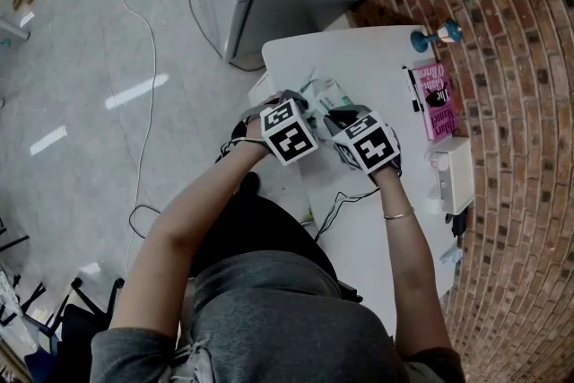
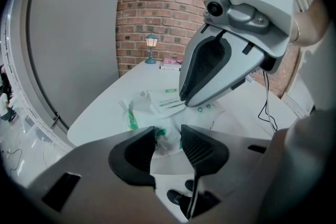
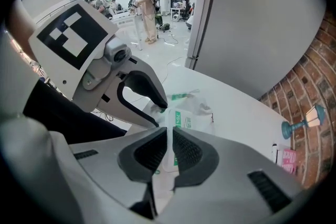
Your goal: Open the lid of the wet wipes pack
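Head view first: your wet wipes pack (image 1: 325,91) lies on the white table (image 1: 386,58), close to the table's left edge and straight ahead of you. Well apart from it, along the brick wall (image 1: 520,103), you have the small blue lamp (image 1: 437,36), the pink book (image 1: 437,108) and the white box (image 1: 455,175).

— Agreed. Now look at your left gripper view. Your left gripper (image 2: 168,132) has its jaws set wide, and the crinkled white-and-green near end of the pack fills the gap, with film against both pads. That claw is gripping the pack's body.

— In that same view your right gripper (image 2: 182,103) comes down from above, its tip on the edge of the lid (image 2: 163,101), a flat white flap with green print on top of the pack.

— Your right gripper view bears that out. The jaws there are narrow, almost together, with only a thin white sheet pinched between the pads. That sheet is the lid's edge.

— So you have the pack's body in your left claw and the lid in your right, both low over the table. How far the flap has peeled off the pack, I cannot tell.
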Available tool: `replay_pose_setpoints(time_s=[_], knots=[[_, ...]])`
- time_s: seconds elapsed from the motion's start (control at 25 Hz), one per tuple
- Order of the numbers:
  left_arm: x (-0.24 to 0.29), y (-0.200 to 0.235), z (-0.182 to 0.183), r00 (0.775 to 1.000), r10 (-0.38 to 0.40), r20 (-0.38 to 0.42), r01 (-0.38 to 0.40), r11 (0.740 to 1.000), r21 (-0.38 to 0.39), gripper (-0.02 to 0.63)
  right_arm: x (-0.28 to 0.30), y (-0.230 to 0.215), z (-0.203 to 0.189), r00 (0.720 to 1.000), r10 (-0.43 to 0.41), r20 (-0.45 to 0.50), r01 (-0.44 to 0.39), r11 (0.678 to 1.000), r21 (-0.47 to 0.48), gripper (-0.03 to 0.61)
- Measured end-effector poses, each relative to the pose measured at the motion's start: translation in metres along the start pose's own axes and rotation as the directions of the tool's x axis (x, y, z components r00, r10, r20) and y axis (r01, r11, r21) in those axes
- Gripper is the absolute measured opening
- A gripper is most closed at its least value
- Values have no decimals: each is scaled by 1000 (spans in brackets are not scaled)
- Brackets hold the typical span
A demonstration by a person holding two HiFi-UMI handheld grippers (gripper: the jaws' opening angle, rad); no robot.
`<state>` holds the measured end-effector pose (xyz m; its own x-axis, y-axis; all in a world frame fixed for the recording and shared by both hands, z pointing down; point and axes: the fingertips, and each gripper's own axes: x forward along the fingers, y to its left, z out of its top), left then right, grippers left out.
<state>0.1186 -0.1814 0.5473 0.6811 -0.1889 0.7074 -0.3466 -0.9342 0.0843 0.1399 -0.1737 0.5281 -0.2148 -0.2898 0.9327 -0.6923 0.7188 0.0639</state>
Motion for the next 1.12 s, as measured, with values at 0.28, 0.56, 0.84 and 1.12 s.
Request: replay_pose_setpoints(time_s=[0.28,0.56,0.84,1.12], knots=[[-1,0,-3,1000,8,-14,-7,999,32,166,-27,-33,4,995,-95,5,95,995,-18,11],[1,-1,-2,1000,-7,-24,8,1000,28,164,-36,-50,1,993,-113,18,113,994,6,12],[1,0,-2,1000,3,-18,-2,1000,27,164,-32,-60,0,992,-121,17,121,993,17,14],[1,-1,-1,1000,9,-18,-8,1000,21,164,-24,-71,0,989,-147,8,147,989,9,21]])
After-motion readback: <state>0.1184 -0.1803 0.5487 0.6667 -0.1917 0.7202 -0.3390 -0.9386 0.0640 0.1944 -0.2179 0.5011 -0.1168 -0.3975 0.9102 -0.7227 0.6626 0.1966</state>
